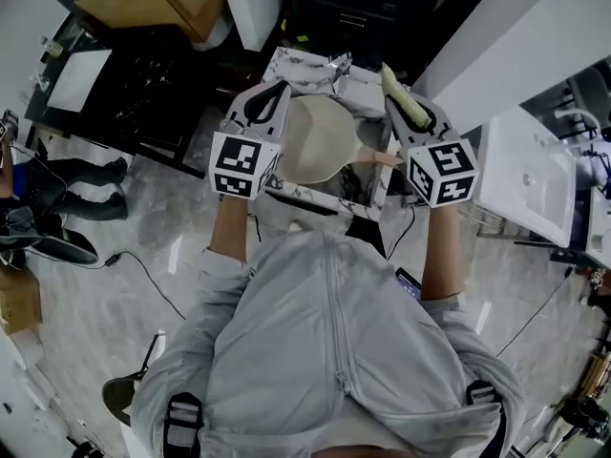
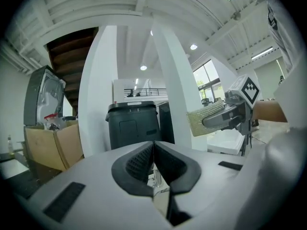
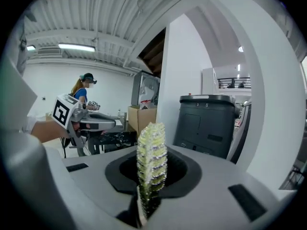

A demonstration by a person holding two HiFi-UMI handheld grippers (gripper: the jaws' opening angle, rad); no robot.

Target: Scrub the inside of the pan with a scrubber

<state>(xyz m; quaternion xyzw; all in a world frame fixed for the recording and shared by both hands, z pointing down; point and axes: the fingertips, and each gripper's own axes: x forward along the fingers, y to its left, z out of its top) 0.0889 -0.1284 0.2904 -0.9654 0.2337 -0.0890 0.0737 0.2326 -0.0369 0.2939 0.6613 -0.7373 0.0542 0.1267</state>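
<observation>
Although neither gripper view takes in the pan (image 1: 320, 136), the head view places it mouth up on the marbled table (image 1: 307, 197), between the two grippers. Its handle (image 1: 375, 157) runs out to the person's right, so the long axis of pan and handle lies roughly crosswise to the body, with the handle end nearest the right gripper (image 3: 151, 178). Whether the two touch cannot be told from overhead. Right gripper: jaws clamped on the yellow-green scrubber (image 3: 151, 152), which stands edge-on and projects beyond the jaw tips. Left gripper (image 2: 153, 150): jaws pressed together with nothing between them. Both gripper views look level across the room toward a dark bin (image 2: 134, 123), and each shows the other gripper off to one side. From this it is judged that both tools point out over the pan, not down into it. The coming move turns on one relation: the bowl lies below the scrubber and to its left. The right gripper would therefore need to tip downward and travel inward. The empty left gripper, on the side away from the handle, is placed to steady the pan.
</observation>
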